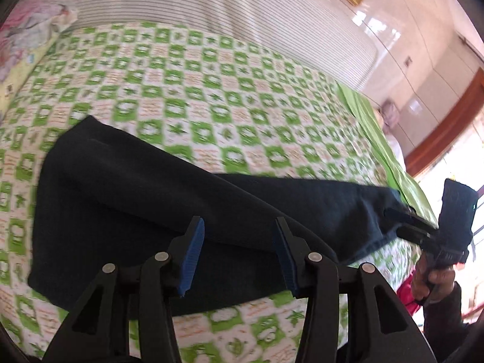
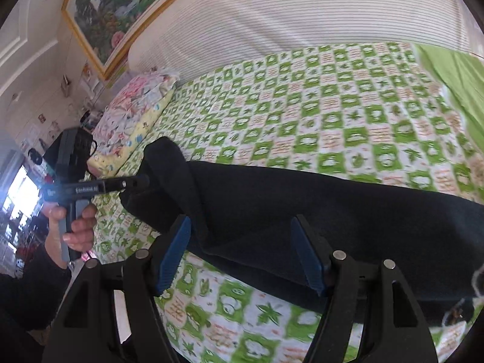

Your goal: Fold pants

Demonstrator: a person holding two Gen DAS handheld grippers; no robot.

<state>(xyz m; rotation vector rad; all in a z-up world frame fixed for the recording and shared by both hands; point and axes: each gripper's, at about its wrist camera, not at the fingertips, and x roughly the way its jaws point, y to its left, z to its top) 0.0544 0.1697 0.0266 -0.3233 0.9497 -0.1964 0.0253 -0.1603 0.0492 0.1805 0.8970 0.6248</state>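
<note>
Dark navy pants (image 1: 145,211) lie lengthwise on a green-and-white patterned bedspread (image 1: 211,84); they also show in the right wrist view (image 2: 302,211). My left gripper (image 1: 239,242) is open, its blue pads (image 1: 190,260) hovering just above the pants' near edge. In the left wrist view my right gripper (image 1: 393,220) is at the pants' right end, fingers against the fabric. In its own view my right gripper (image 2: 242,248) is open over the pants' near edge. There my left gripper (image 2: 142,181) touches the raised left end of the pants.
A striped headboard cushion (image 2: 287,15) runs along the bed's far side. A floral pillow (image 2: 136,115) lies at the bed's left end. A plain green sheet (image 1: 378,139) edges the bed's right side. A framed painting (image 2: 121,6) hangs on the wall.
</note>
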